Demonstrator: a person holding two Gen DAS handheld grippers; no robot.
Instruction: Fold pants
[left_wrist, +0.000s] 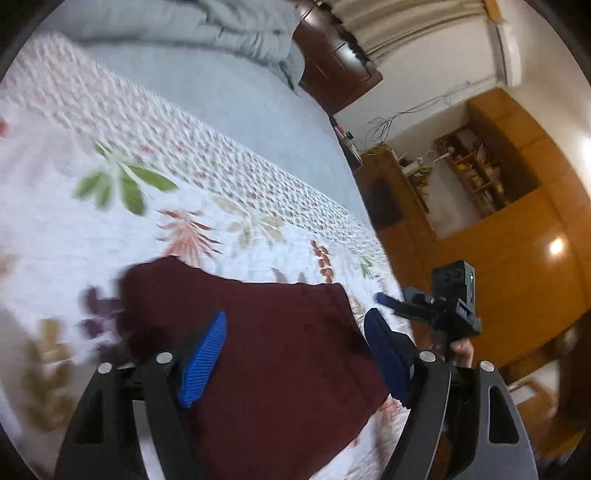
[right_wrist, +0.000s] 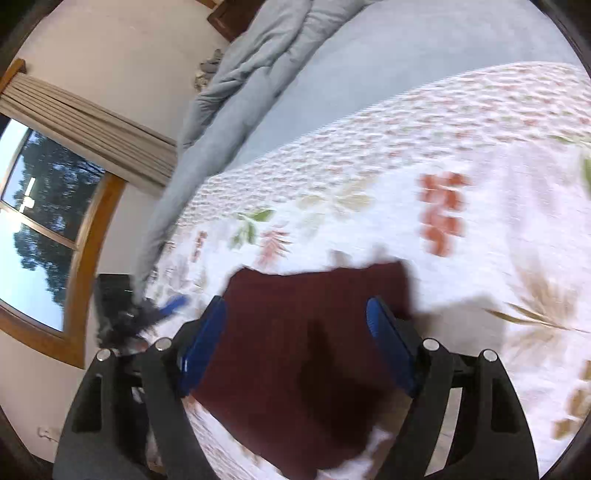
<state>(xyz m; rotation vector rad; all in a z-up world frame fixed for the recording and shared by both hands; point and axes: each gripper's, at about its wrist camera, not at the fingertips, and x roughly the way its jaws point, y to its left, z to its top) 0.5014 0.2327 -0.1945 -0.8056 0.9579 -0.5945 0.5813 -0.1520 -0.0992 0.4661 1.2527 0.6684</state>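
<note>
1 dark maroon folded pants (left_wrist: 266, 354), a compact rectangular bundle, lies flat on the white floral-print bedspread (left_wrist: 110, 229) near the bed's edge. 2 grippers with blue ribbed pads: left gripper (left_wrist: 295, 354) with fingers spread apart above the bundle, grasping nothing; right gripper (right_wrist: 295, 343) likewise spread wide, empty, over the same bundle. 1 pale grey quilt (right_wrist: 251, 66) is bunched at the bed's far end. room: 1 wood-framed window (right_wrist: 44, 229) with beige curtain (right_wrist: 85, 129); orange wooden cabinets (left_wrist: 517, 229). both views are motion-blurred.
</note>
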